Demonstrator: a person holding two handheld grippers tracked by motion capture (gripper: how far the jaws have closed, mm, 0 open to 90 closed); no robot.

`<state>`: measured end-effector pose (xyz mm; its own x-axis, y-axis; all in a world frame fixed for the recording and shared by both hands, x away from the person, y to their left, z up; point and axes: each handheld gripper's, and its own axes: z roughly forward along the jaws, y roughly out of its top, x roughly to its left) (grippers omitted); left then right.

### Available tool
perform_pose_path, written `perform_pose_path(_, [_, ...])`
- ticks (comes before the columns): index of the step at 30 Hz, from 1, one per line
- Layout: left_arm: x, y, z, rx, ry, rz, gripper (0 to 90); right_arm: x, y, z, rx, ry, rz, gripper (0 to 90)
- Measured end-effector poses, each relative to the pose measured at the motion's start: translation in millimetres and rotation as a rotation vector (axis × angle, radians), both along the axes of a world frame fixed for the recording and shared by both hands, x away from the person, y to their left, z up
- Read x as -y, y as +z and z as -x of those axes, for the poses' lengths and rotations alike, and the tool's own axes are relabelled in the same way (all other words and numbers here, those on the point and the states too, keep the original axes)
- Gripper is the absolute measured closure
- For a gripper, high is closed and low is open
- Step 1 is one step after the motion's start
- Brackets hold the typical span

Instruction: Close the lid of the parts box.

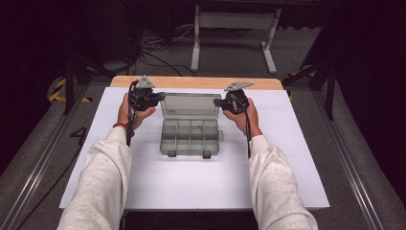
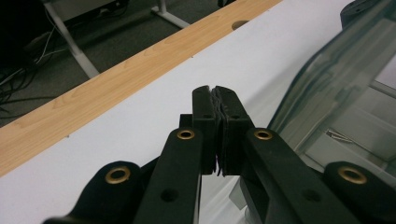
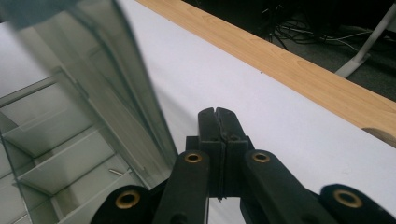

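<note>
A clear plastic compartment box (image 1: 190,139) lies open in the middle of the white table, its lid (image 1: 190,105) standing up at the back. My left gripper (image 1: 162,96) is at the lid's upper left corner, jaws shut and empty. My right gripper (image 1: 216,102) is at the lid's upper right corner, also shut with nothing in it. In the left gripper view the closed gripper (image 2: 218,91) points past the lid (image 2: 336,84) on its right. In the right gripper view the closed gripper (image 3: 216,112) sits just right of the lid (image 3: 116,84). Whether either tip touches the lid I cannot tell.
Small metal pieces (image 2: 340,136) lie in one compartment. The white sheet (image 1: 191,187) covers a wooden tabletop whose far strip (image 1: 191,82) shows bare. Beyond it, a white table frame (image 1: 234,36) and cables stand on the dark floor.
</note>
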<state>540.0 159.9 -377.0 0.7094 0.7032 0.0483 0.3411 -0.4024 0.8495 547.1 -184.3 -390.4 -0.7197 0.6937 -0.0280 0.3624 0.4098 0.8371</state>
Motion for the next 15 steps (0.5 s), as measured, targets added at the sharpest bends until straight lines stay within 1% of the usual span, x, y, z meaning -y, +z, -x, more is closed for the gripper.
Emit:
perform_pose_path(4, [-0.7,1.7,2.7,-0.001,-0.002,0.001,87.5,-0.3,3.3,3.2,0.003,0.003,0.0,90.0])
perform_pose_path(7, [-0.7,3.0,4.5,-0.003,-0.007,-0.011,87.3,-1.1,4.6,5.8,0.004,0.007,0.001,90.0])
perform_pose_path(10, [-0.3,4.1,5.7,-0.001,-0.011,-0.007,87.3,-1.8,5.3,7.8,0.002,0.013,0.004,90.0])
perform_pose_path(15, [1.3,4.4,6.4,-0.001,-0.017,-0.021,87.4,-1.2,5.1,8.8,0.001,0.015,0.008,90.0])
